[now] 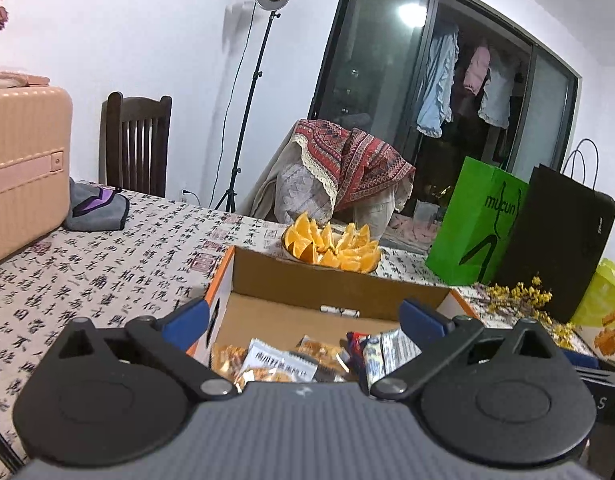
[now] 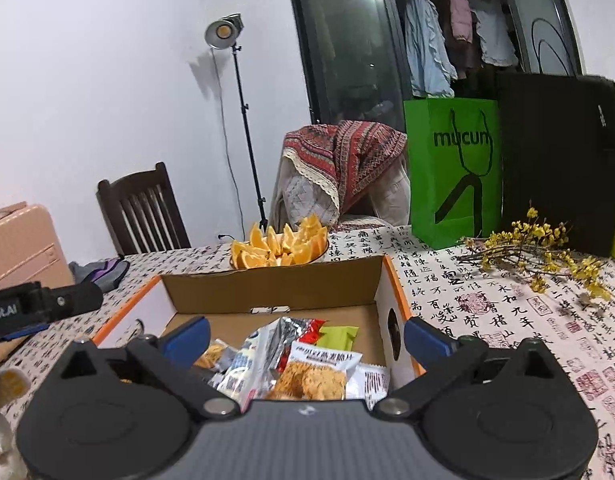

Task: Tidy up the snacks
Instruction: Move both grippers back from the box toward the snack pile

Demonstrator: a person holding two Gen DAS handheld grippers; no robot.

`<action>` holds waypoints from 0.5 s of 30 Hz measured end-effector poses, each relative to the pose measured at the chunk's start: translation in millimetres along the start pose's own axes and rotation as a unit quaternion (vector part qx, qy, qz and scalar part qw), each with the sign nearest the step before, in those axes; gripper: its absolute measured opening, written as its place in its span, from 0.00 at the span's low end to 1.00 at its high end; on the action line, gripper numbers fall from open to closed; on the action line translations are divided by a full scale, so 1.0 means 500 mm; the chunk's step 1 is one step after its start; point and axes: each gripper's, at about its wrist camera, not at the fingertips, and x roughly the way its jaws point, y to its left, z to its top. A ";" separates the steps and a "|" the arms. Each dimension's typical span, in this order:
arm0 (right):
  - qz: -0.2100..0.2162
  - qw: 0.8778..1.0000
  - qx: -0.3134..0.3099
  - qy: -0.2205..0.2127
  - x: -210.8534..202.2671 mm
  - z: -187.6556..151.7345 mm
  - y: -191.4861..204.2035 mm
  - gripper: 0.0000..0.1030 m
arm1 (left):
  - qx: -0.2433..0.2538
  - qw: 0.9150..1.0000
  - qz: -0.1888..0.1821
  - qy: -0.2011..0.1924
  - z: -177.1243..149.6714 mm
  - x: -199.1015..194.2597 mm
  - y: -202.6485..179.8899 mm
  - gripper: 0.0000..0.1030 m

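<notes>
An open cardboard box (image 1: 339,288) (image 2: 275,284) with orange edges sits on the table. Several snack packets (image 1: 283,360) (image 2: 307,364) lie in a heap at its near end. My left gripper (image 1: 303,318) hangs open above the box's near edge, its blue pads (image 1: 189,316) spread wide with nothing between them. My right gripper (image 2: 305,334) is open too, over the same heap, with its right pad (image 2: 425,338) outside the box's right wall. In the right wrist view, the other gripper's black body pokes in from the left edge.
A bowl of orange wedges (image 1: 331,246) (image 2: 279,246) stands just behind the box. Green (image 1: 471,220) (image 2: 455,168) and black (image 1: 555,240) paper bags stand at the right, with yellow flower twigs (image 2: 539,252) before them. A pink suitcase (image 1: 23,168) and grey cloth (image 1: 97,206) are at the left.
</notes>
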 end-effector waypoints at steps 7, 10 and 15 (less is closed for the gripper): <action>0.003 1.000 -0.017 0.009 -0.053 -0.034 0.014 1.00 | 0.002 1.000 0.008 0.004 -0.023 -0.061 0.025 1.00; 0.008 1.000 -0.018 0.014 -0.075 -0.053 0.017 1.00 | -0.001 1.000 0.013 0.009 -0.033 -0.083 0.040 1.00; 0.011 0.999 -0.021 0.026 -0.103 -0.085 0.026 1.00 | -0.003 1.000 0.023 0.014 -0.053 -0.120 0.063 1.00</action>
